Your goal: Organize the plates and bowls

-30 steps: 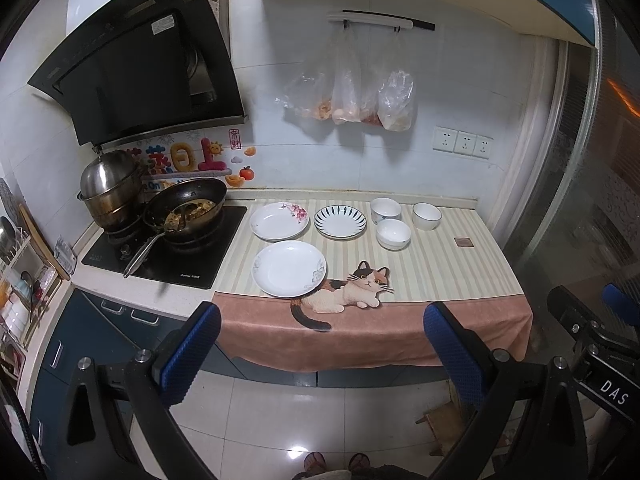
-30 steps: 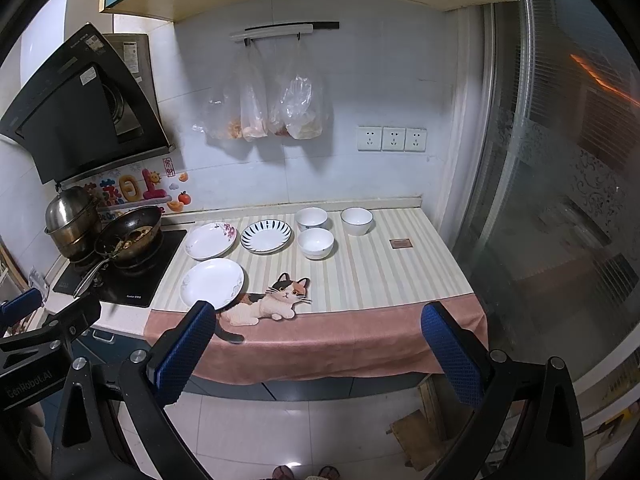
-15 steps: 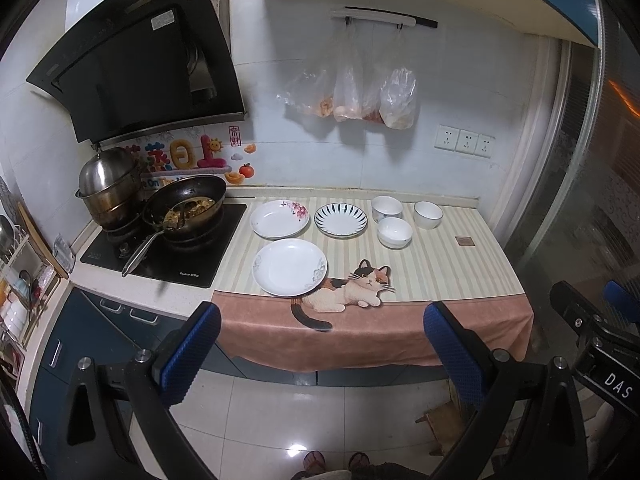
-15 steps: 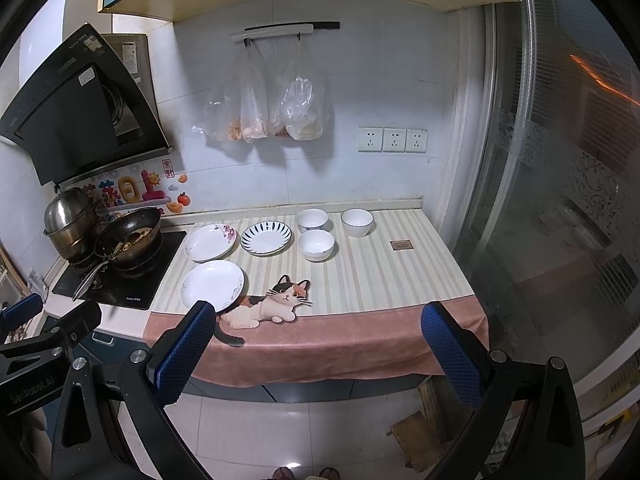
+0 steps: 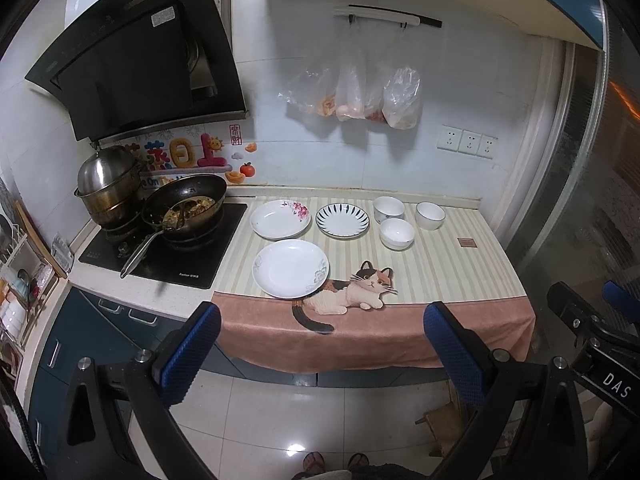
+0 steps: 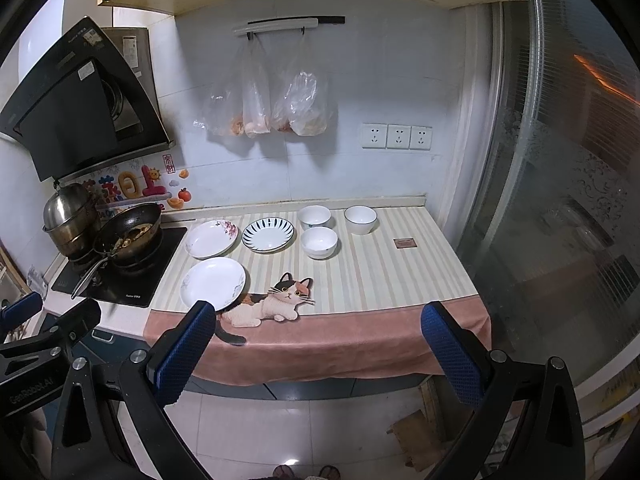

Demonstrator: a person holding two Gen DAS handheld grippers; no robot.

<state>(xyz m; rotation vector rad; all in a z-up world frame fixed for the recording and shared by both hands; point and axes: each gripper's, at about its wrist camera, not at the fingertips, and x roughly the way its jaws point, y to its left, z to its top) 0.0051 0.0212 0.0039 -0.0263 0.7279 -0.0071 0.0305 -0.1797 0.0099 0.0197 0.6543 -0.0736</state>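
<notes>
Now, in the left wrist view, the left tool [image 5: 322,346] hangs released and empty at the lower middle, well short of the desk [image 5: 460,276]. Three plates lie at frame centre: a floral plate [image 5: 281,219], a striped plate [image 5: 342,220] and a plain white plate [image 5: 291,268]; three bowls [image 5: 397,233] sit just to their right. All look like stiff, slippery, breakable ceramic, best pinched at the rim.

From the right wrist view, the right tool [image 6: 318,346] is likewise spread and empty at the lower middle, with the same three plates [image 6: 213,282] and three bowls [image 6: 319,241] at centre.
</notes>
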